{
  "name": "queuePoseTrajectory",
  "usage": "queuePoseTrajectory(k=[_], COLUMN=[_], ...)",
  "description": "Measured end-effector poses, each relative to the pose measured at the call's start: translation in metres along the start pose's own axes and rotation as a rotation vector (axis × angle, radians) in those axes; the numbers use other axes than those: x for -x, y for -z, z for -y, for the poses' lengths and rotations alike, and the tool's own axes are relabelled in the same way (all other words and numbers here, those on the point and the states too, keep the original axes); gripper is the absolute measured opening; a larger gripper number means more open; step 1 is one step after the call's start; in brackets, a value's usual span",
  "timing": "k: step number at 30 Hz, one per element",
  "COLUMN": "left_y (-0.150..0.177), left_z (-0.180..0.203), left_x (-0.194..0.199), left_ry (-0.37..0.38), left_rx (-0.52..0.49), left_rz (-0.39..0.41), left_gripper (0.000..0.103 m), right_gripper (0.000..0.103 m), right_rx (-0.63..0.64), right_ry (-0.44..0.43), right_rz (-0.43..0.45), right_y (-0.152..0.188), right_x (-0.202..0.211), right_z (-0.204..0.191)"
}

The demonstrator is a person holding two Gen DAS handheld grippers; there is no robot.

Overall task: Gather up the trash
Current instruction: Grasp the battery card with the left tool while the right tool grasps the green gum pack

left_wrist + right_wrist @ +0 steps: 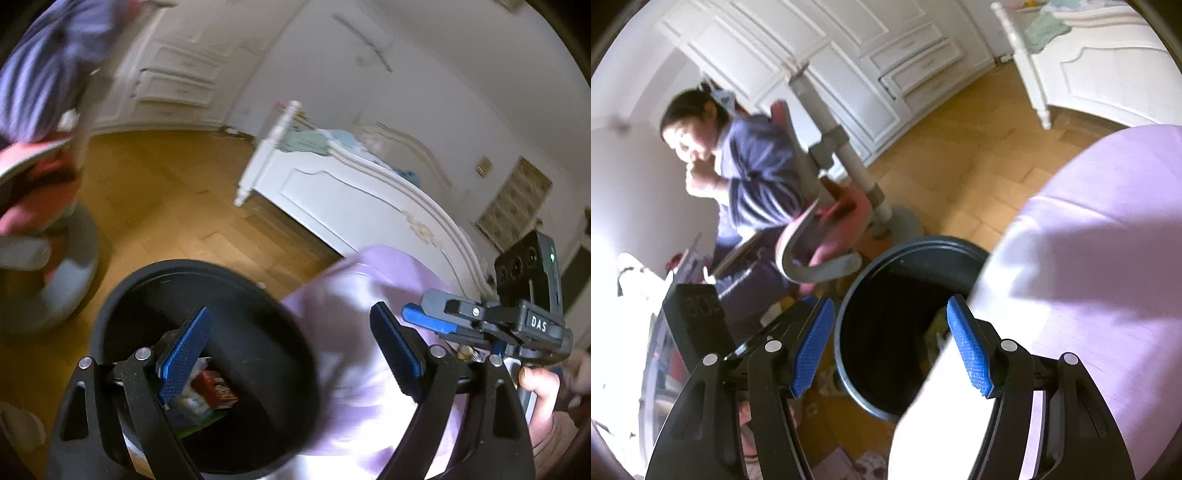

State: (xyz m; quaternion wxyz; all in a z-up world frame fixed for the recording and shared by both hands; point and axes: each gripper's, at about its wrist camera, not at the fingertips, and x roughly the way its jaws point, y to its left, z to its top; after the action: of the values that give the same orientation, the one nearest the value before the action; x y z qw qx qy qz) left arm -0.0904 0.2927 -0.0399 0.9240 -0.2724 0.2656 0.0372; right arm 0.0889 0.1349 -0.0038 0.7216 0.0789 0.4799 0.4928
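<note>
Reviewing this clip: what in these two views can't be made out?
- Left wrist view: most of the trash in the black bin is hidden by the left gripper and shadow.
- Right wrist view: the bin's inside is dark, partly covered by the lilac bag.
- Left wrist view: pink chair is motion-blurred.

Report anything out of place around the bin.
Litter lies on the floor left of the bin in the right wrist view: paper scraps beside its base rather than inside. A lilac bag overhangs the bin's right rim. Inside, cartons sit normally.
</note>
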Motion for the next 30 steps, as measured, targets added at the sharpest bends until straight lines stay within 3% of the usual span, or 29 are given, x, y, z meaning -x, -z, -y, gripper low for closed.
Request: queuePoseTrajectory(k=[6, 12, 16, 18, 21, 30], left_y=[0.002, 0.024, 0.044, 0.054, 0.069, 0.080], left_z=[0.091, 0.175, 0.214, 0.230, 0.252, 0.264], left_x=[-0.022, -0.058, -0.091, -0.104, -0.127, -0.160], left_ry=[0.120, 0.234, 0.270, 0.269, 0.265, 0.232], left_rx=[-0.174, -0.309, -0.346, -0.371, -0.435, -0.502], left_rz=[-0.073, -0.187, -0.277, -0.307, -0.348, -0.426], left_gripper=[0.087, 0.087, 0.087, 0.094, 0.096, 0.095], right_gripper=[0.064, 0.064, 0.064, 0.064, 0.056, 0.056], right_rx=[-0.038, -0.073, -0.129, -0.145, -0.123, -0.002], right_ry=[0.019, 0.114, 0.189, 0.213, 0.247, 0.338], right_rz=[0.090, 0.183, 0.247, 0.264, 0.249, 0.127], right_y=[0.012, 0.031, 0.040, 0.043, 0.041, 0.006], right_x=[0.067, 0.139, 0.187, 0.203, 0.212, 0.170], right_z=[0.035, 0.090, 0.140, 0.160, 0.182, 0.206])
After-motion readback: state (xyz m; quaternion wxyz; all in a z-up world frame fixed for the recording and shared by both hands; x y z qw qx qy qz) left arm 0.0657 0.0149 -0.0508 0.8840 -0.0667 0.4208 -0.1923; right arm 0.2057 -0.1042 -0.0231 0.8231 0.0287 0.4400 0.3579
